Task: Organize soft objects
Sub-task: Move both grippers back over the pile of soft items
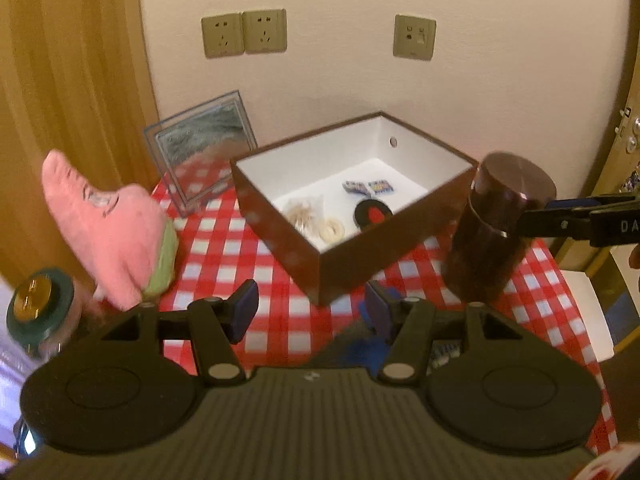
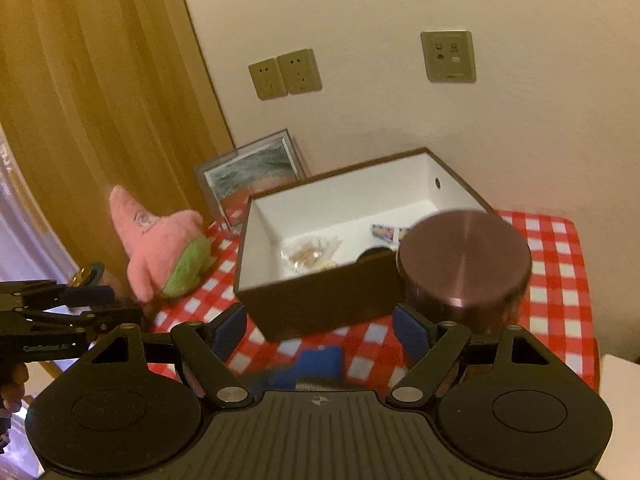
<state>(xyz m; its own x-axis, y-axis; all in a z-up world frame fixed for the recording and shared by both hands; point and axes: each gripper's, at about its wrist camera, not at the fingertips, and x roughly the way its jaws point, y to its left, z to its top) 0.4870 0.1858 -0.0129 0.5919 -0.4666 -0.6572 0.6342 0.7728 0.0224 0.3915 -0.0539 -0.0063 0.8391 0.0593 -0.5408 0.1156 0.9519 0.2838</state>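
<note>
left tool (image 1: 311,312): spread, empty.
right tool (image 2: 320,332): spread, empty.
pink plush (image 1: 108,224): ahead-left of both tools, on desk (image 1: 280,320), outside box.
box (image 1: 280,236): straight ahead, open-topped, likely meant to receive plush.

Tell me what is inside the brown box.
Inside the brown box lie a clear bag, a pale ring, a black disc and small printed packets. Its near wall hides the nearest floor.
</note>
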